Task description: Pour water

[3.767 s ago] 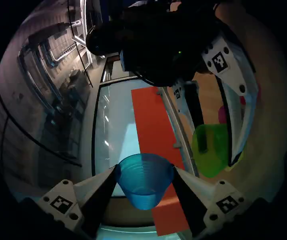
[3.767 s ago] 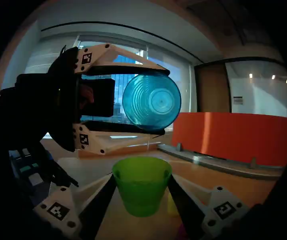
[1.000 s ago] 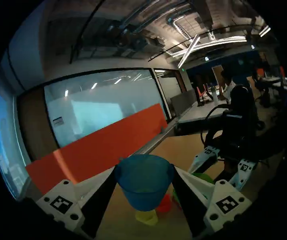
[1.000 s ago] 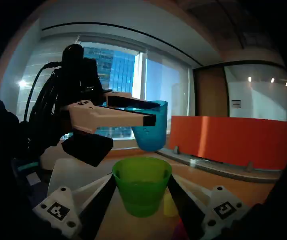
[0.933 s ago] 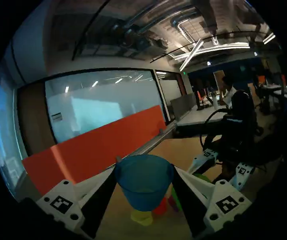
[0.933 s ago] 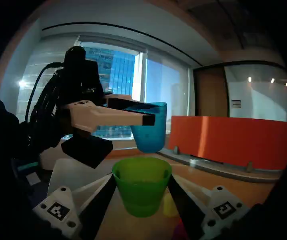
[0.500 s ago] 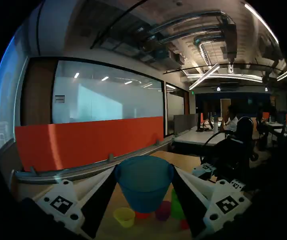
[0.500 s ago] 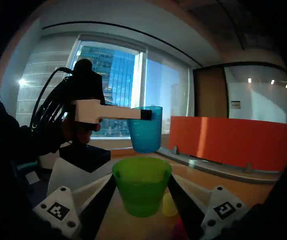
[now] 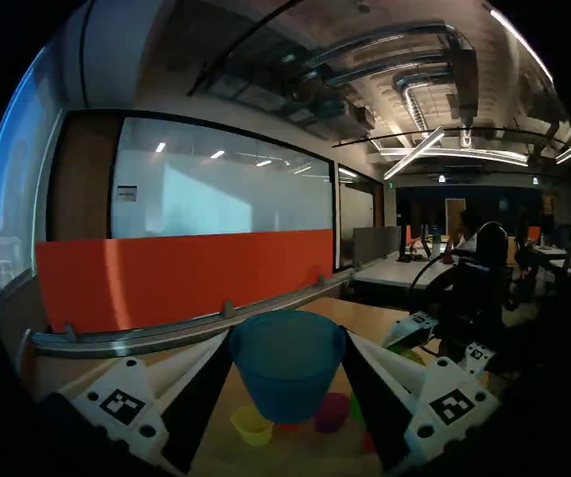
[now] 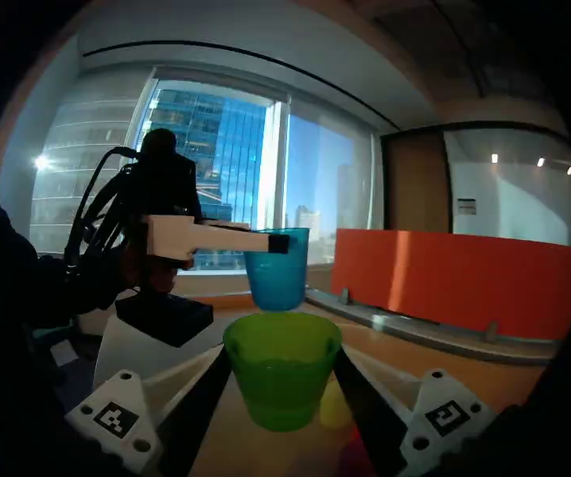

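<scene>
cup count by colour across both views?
blue cup: 1
green cup: 1
yellow cup: 1
magenta cup: 1
Total: 4 clearly seen. The slivers of colour behind the blue cup are too hidden to count.

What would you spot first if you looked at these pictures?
The blue cup sits upright right in front, squeezed in the left hand-held gripper. The green cup is held the same way by the right hand-held gripper, with the blue one higher up beyond it. A bright orange wall panel runs behind them.
</scene>
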